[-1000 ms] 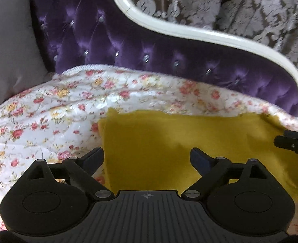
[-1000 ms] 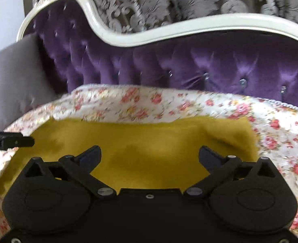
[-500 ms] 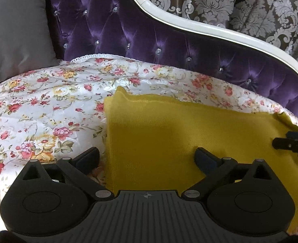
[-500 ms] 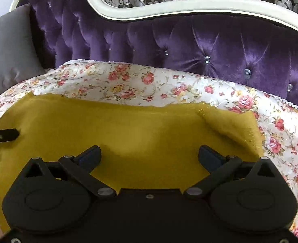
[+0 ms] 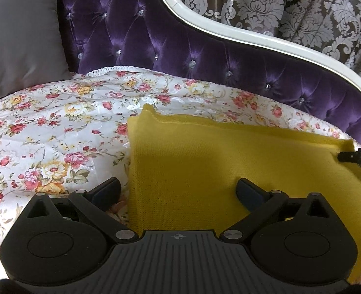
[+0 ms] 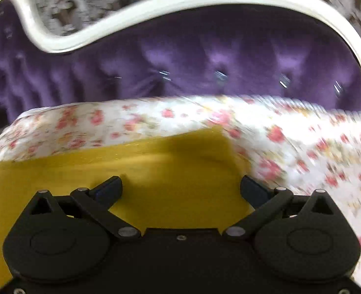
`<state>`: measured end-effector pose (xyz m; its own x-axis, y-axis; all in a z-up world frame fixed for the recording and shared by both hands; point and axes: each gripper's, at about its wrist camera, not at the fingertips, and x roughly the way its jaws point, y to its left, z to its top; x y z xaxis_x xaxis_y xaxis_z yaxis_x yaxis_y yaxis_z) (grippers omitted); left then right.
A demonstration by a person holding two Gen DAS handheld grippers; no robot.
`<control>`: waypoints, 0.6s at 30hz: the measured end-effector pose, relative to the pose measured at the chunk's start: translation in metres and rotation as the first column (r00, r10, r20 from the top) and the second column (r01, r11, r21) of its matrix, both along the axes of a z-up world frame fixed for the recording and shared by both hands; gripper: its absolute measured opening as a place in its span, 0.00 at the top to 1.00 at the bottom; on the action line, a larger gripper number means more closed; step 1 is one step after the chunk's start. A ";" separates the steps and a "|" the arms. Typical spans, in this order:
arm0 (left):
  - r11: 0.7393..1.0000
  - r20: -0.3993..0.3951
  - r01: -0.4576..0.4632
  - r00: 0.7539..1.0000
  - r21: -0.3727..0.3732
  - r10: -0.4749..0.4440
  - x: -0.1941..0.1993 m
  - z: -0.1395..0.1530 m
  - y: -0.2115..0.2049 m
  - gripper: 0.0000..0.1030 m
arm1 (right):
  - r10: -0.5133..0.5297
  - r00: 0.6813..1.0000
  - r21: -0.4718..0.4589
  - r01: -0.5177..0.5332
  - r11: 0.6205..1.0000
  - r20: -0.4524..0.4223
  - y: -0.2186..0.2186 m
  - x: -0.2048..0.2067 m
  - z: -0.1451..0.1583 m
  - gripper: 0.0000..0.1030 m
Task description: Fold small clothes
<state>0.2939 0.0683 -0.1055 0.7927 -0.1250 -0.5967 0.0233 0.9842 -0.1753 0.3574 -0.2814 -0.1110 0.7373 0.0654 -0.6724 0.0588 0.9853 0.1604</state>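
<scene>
Left wrist view: a mustard-yellow cloth (image 5: 217,161) is lying flat on a floral bedspread (image 5: 58,127).
Left tool (image 5: 178,191) is hanging spread wide over the cloth's left edge, gripping nothing; right tool (image 6: 180,188) is hovering spread above its right end, blurred, before a purple tufted headboard (image 5: 156,36).

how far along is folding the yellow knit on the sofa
Done: the yellow knit garment lies flat as a neat rectangle on the floral cover. In hand: nothing; the left gripper and right gripper are both open over its opposite edges. Left: any further fold.
</scene>
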 end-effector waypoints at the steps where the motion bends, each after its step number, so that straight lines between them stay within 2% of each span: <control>1: 1.000 -0.001 -0.001 1.000 0.001 0.001 0.000 0.000 0.000 0.00 | -0.039 0.999 0.064 0.040 0.997 -0.027 -0.013 0.002 -0.003 0.00; 2: 1.000 0.000 -0.002 1.000 0.002 0.002 0.000 0.000 -0.001 0.00 | -0.058 0.998 0.112 0.059 0.992 -0.014 -0.022 0.001 -0.003 0.00; 3: 1.000 0.001 -0.002 1.000 0.001 0.002 0.000 0.000 -0.001 0.00 | -0.077 0.997 0.117 0.079 0.990 -0.022 -0.027 0.002 -0.001 0.00; 6: 1.000 0.001 -0.002 1.000 -0.001 0.002 0.000 0.000 -0.001 0.00 | -0.089 0.995 0.052 0.091 0.994 -0.049 -0.037 0.004 0.001 0.00; 9: 1.000 0.001 -0.003 1.000 -0.002 0.003 -0.001 0.000 0.000 0.00 | -0.120 0.991 0.062 0.123 0.990 -0.056 -0.050 -0.002 0.008 0.01; 11: 1.000 0.002 -0.003 1.000 -0.002 0.003 0.000 0.001 0.000 0.00 | -0.127 0.992 0.055 0.128 0.990 -0.021 -0.054 -0.016 0.019 0.01; 14: 1.000 0.003 -0.002 1.000 -0.004 0.002 0.000 0.000 0.000 0.00 | -0.067 0.997 0.025 0.066 0.998 0.047 -0.046 -0.040 0.033 0.01; 18: 1.000 0.002 -0.002 1.000 -0.003 0.002 0.000 0.000 0.001 0.00 | 0.074 0.994 -0.023 -0.073 0.997 0.078 -0.017 -0.061 0.040 0.01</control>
<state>0.2940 0.0690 -0.1053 0.7943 -0.1257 -0.5944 0.0222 0.9837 -0.1783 0.2968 -0.2981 -0.0706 0.7816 0.1089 -0.6142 -0.0261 0.9895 0.1422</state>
